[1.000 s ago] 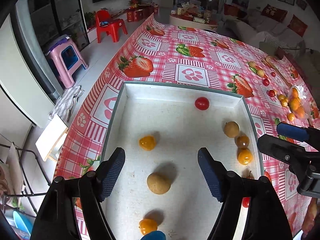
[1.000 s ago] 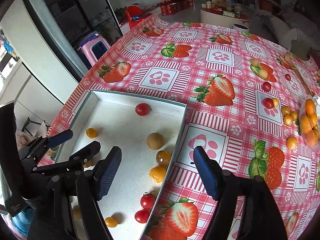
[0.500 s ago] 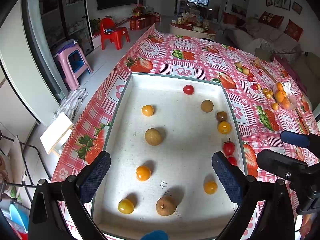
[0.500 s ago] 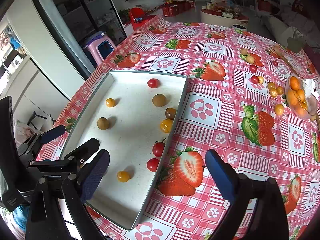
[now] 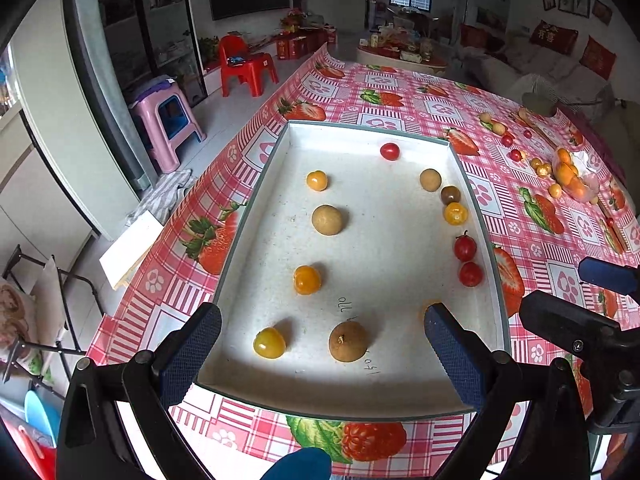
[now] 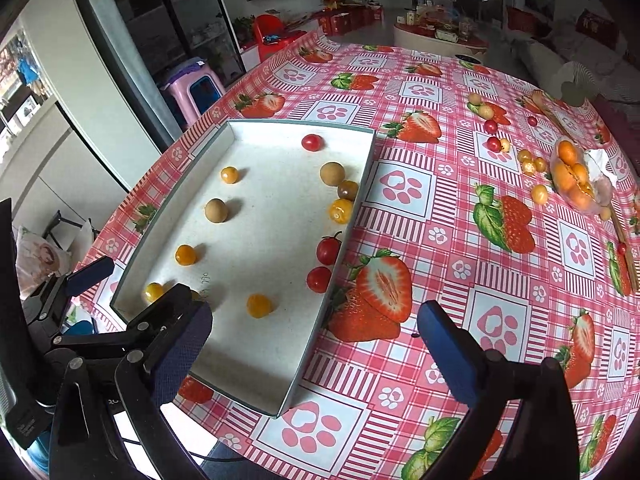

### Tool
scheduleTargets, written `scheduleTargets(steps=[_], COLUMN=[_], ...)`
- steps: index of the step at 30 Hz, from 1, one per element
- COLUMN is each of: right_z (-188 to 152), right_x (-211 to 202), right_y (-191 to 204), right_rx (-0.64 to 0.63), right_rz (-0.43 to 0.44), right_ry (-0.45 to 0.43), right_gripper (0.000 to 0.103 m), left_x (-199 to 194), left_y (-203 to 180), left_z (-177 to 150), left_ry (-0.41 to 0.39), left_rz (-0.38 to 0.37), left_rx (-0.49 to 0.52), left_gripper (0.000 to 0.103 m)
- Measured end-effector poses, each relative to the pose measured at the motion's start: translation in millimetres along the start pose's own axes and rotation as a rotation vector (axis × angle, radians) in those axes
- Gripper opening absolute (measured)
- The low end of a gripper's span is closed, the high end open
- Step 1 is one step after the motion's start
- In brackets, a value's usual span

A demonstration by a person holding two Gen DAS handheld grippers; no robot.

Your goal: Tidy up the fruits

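A white tray with a grey rim (image 5: 472, 196) (image 6: 340, 256) lies on the strawberry tablecloth and holds several small fruits: red cherry tomatoes (image 5: 465, 248) (image 6: 328, 251), orange ones (image 5: 307, 280) (image 6: 186, 255), brown longans (image 5: 348, 341) (image 6: 216, 211). My left gripper (image 5: 322, 344) is open and empty above the tray's near end. My right gripper (image 6: 314, 336) is open and empty over the tray's near right edge. More loose fruits (image 6: 492, 143) and a bag of oranges (image 6: 576, 184) (image 5: 574, 176) lie far right on the table.
The round table's edge (image 5: 224, 160) falls off at the left. On the floor beyond stand a pink stool (image 5: 168, 120) and a red chair (image 5: 244, 68). The right gripper's body (image 5: 580, 332) shows at the right of the left wrist view.
Both grippers have pulled back and up from the tray, so the whole tray now shows. Both stay open and empty. The fruits have not moved.
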State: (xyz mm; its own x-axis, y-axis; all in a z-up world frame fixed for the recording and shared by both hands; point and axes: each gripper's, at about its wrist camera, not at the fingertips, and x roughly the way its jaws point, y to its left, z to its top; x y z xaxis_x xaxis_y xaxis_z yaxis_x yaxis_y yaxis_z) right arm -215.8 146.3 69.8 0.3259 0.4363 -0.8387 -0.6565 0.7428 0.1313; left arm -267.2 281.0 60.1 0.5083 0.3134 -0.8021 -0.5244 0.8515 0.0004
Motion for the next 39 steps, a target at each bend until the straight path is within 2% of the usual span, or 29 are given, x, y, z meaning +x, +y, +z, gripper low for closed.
scheduleTargets(steps=[4,8,15,25,39], right_z=[-10.9,-18.9,-30.9,-40.5,-45.8], right_x=[-5.2,-6.9,-14.0,-20.6,-19.3], right_y=[1.6,3.2,8.7,7.7,2.9], right_rx=[0.019,0.027,0.012,0.019,0.036], right_rz=[-0.018,-0.039,-0.078,-0.114,-0.099], right_ry=[-0.022,-0.027,-0.058,-0.088,-0.086], right_gripper=[0.103,0.103,0.102,0.103,0.103], left_x=[-8.4,-5.3,-10.0,-12.7,-15.1], left_y=[-1.4,-9.5,-22.5,-12.2,-8.5], left_z=[-10.5,-22.1,-41.6,-45.9,-47.5], left_ry=[-0.02,0.013,-0.004,0.008,0.02], left_rz=[-0.005,-0.027,0.021,0.044,0.061], left_rx=[0.008,0.042,0.078,0.049,0.05], left_gripper=[0.102,0.102,0.102,0.102,0.102])
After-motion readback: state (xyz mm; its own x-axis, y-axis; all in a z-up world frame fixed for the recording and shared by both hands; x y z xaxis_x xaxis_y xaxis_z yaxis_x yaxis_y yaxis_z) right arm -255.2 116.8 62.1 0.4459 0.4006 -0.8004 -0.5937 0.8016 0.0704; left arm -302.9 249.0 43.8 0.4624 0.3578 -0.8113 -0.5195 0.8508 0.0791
